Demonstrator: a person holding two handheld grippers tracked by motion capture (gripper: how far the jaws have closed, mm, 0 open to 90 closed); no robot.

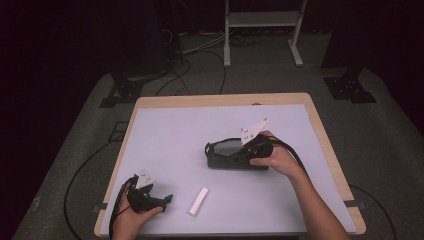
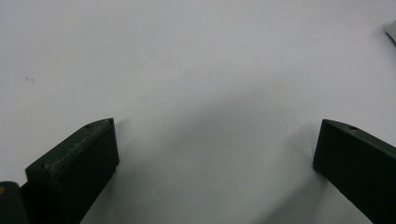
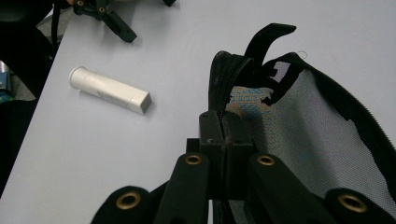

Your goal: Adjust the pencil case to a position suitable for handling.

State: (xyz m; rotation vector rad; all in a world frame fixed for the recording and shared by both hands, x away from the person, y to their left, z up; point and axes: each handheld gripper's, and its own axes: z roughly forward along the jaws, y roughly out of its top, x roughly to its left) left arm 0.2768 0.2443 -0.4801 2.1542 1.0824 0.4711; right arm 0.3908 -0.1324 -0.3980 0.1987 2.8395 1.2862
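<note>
Your right gripper (image 3: 223,135) is clamped on the zippered rim of the black mesh pouch (image 3: 308,121), while your left gripper (image 2: 215,149) stands wide apart, grasping nothing, resting over the bare table (image 2: 187,56).

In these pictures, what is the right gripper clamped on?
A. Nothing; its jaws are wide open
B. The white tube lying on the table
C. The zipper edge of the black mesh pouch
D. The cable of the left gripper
C: in the right gripper view, the right gripper has its jaws closed together on the zippered rim of the black mesh pouch, while the white tube lies apart on the table.
</note>
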